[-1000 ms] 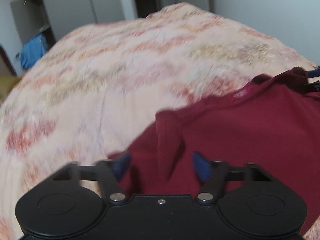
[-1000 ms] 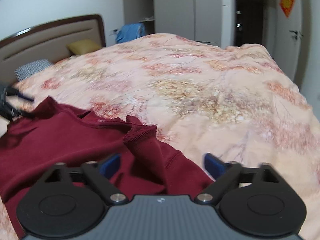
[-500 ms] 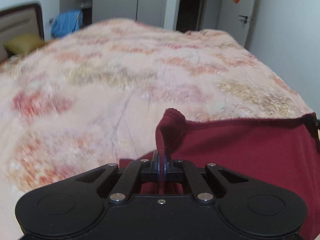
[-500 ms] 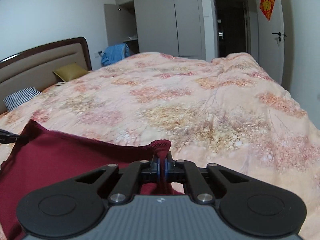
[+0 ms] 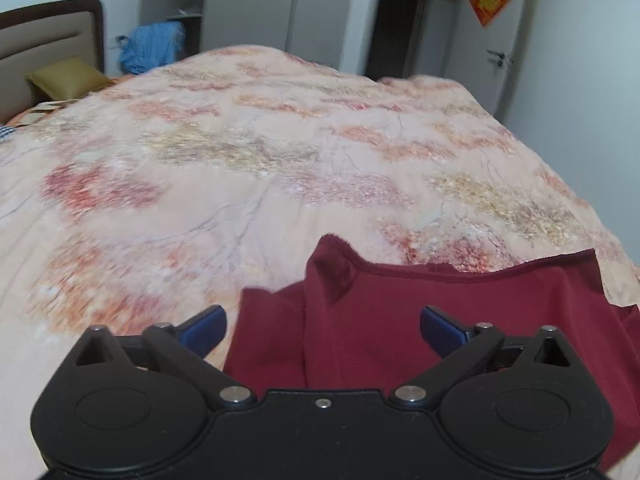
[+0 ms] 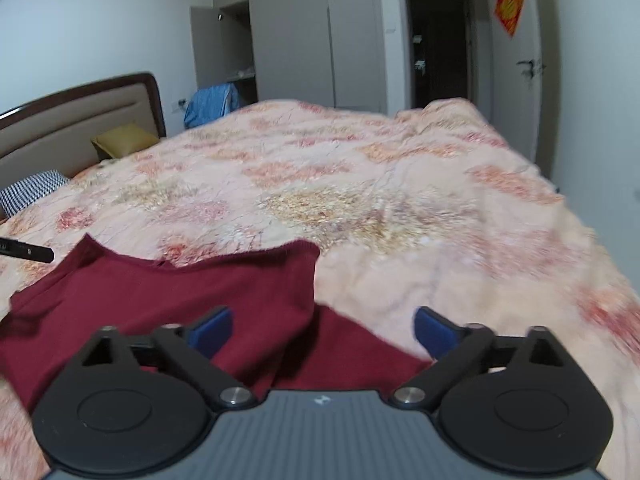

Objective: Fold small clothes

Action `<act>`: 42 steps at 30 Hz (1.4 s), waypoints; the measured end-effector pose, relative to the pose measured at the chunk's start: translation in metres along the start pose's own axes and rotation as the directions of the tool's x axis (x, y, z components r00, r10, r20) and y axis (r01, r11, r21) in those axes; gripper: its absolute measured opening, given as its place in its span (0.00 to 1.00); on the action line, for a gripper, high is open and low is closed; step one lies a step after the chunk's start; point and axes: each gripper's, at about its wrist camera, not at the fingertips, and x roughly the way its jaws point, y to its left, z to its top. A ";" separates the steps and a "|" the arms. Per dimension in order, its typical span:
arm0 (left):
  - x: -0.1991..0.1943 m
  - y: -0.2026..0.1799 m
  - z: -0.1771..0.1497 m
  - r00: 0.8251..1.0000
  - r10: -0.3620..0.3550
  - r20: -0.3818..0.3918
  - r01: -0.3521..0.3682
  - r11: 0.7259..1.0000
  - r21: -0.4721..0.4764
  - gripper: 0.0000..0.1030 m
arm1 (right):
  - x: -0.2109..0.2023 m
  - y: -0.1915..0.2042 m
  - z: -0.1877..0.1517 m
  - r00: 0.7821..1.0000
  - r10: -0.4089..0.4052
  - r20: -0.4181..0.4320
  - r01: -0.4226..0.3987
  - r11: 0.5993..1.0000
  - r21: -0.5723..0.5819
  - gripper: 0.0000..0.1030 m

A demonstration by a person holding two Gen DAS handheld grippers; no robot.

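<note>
A dark red garment point(image 5: 460, 320) lies folded over on the floral bedspread point(image 5: 260, 168). Its top edge runs straight across, with one corner standing up at the left. My left gripper point(image 5: 322, 330) is open just above the garment's left part, holding nothing. In the right wrist view the same garment point(image 6: 180, 304) lies at the lower left, its folded corner near the centre. My right gripper point(image 6: 322, 328) is open over the garment's right edge, holding nothing. A tip of the left gripper point(image 6: 28, 251) shows at the far left.
The bedspread point(image 6: 400, 200) covers a wide bed. A headboard point(image 6: 72, 120), a yellow pillow point(image 6: 122, 140) and a checked pillow point(image 6: 32, 190) are at the left. A blue cloth point(image 6: 212, 104), wardrobe point(image 6: 300, 40) and doors stand beyond.
Both grippers were open a second ago, shut on the garment's corners half a second ago, and have now opened and let go. The garment's edge now lies on the bed.
</note>
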 end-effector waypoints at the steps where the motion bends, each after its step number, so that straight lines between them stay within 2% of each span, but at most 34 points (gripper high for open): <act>1: -0.008 0.000 -0.008 1.000 0.002 0.003 -0.002 1.000 -0.007 0.99 | -0.014 0.003 -0.009 1.000 -0.003 0.012 0.003 1.000 0.005 1.00; 5: -0.039 -0.005 -0.046 1.000 0.007 -0.010 -0.007 1.000 -0.013 0.99 | -0.052 0.022 -0.043 0.999 -0.035 0.029 0.034 0.999 0.034 1.00; 10: -0.067 -0.015 -0.090 0.999 0.043 -0.004 -0.043 0.999 0.012 0.99 | -0.067 0.038 -0.075 0.998 -0.025 0.053 0.016 0.985 0.172 0.99; 12: -0.071 -0.017 -0.099 0.998 0.060 -0.012 -0.060 0.998 0.027 0.99 | -0.067 0.046 -0.081 0.998 -0.028 0.060 0.016 0.981 0.195 0.93; 14: -0.072 -0.019 -0.102 0.998 0.066 -0.013 -0.065 0.997 0.038 0.98 | -0.065 0.054 -0.082 0.997 -0.049 0.062 0.037 0.983 0.181 0.80; 15: -0.072 -0.020 -0.102 0.998 0.068 -0.011 -0.067 0.997 0.038 0.97 | -0.064 0.057 -0.082 0.997 -0.054 0.064 0.042 0.984 0.173 0.78; 18: -0.072 -0.016 -0.096 0.998 0.059 -0.008 -0.060 0.998 -0.020 0.83 | -0.061 0.060 -0.079 0.998 -0.026 0.065 0.012 0.979 0.204 0.71; 19: -0.070 -0.014 -0.093 0.999 0.052 -0.014 -0.052 0.997 -0.051 0.74 | -0.060 0.059 -0.078 0.998 -0.017 0.063 0.003 0.976 0.219 0.65; 20: -0.068 -0.012 -0.092 0.999 0.043 -0.026 -0.045 0.996 -0.082 0.57 | -0.058 0.059 -0.077 0.998 -0.016 0.053 0.004 0.973 0.229 0.61; 21: -0.065 -0.010 -0.091 0.998 0.033 -0.046 -0.038 0.994 -0.104 0.45 | -0.055 0.058 -0.076 0.999 -0.025 0.033 0.016 0.971 0.236 0.58; 22: -0.061 -0.009 -0.090 0.997 0.025 -0.069 -0.034 0.992 -0.124 0.19 | -0.052 0.058 -0.076 0.999 -0.030 0.014 0.026 0.969 0.246 0.50; 23: -0.058 -0.007 -0.089 0.996 0.018 -0.088 -0.030 0.990 -0.141 0.06 | -0.049 0.057 -0.076 1.000 -0.025 0.003 0.023 0.965 0.261 0.36; 24: -0.057 -0.007 -0.087 0.996 0.013 -0.094 -0.027 0.987 -0.156 0.06 | -0.047 0.056 -0.076 1.000 -0.021 -0.007 0.022 0.962 0.273 0.26; 25: -0.058 -0.007 -0.085 0.996 0.013 -0.083 -0.027 0.986 -0.166 0.05 | -0.046 0.056 -0.075 0.999 -0.031 -0.019 0.035 0.961 0.274 0.08; 27: -0.067 -0.007 -0.076 0.999 0.020 -0.032 -0.025 0.985 -0.169 0.05 | -0.051 0.053 -0.070 0.999 -0.052 -0.004 0.051 0.962 0.269 0.08; 29: -0.079 -0.003 -0.065 1.000 0.021 0.016 -0.017 0.978 -0.207 0.04 | -0.067 0.043 -0.062 0.995 -0.082 0.058 0.060 0.946 0.318 0.07; 32: -0.082 0.009 -0.063 1.000 0.009 0.004 -0.008 0.959 -0.283 0.04 | -0.089 0.028 -0.057 0.989 -0.107 0.102 0.060 0.922 0.384 0.07; 34: -0.079 0.016 -0.072 1.000 -0.001 -0.022 -0.006 0.948 -0.318 0.04 | -0.097 0.026 -0.063 0.990 -0.108 0.088 0.064 0.916 0.397 0.07; 37: -0.064 0.019 -0.094 0.996 -0.007 -0.091 -0.022 0.949 -0.313 0.04 | -0.095 0.027 -0.086 0.995 -0.102 0.023 0.085 0.918 0.388 0.07; 39: -0.060 0.019 -0.102 0.996 -0.013 -0.094 -0.017 0.949 -0.315 0.05 | -0.087 0.026 -0.101 0.996 -0.088 -0.017 0.088 0.912 0.401 0.07; 40: -0.061 0.019 -0.102 0.996 -0.019 -0.089 -0.009 0.950 -0.311 0.07 | -0.085 0.025 -0.106 0.997 -0.076 -0.024 0.079 0.908 0.411 0.08; 42: -0.066 0.017 -0.097 0.997 -0.015 -0.081 -0.008 0.960 -0.278 0.16 | -0.084 0.025 -0.106 0.997 -0.078 -0.024 0.081 0.912 0.402 0.11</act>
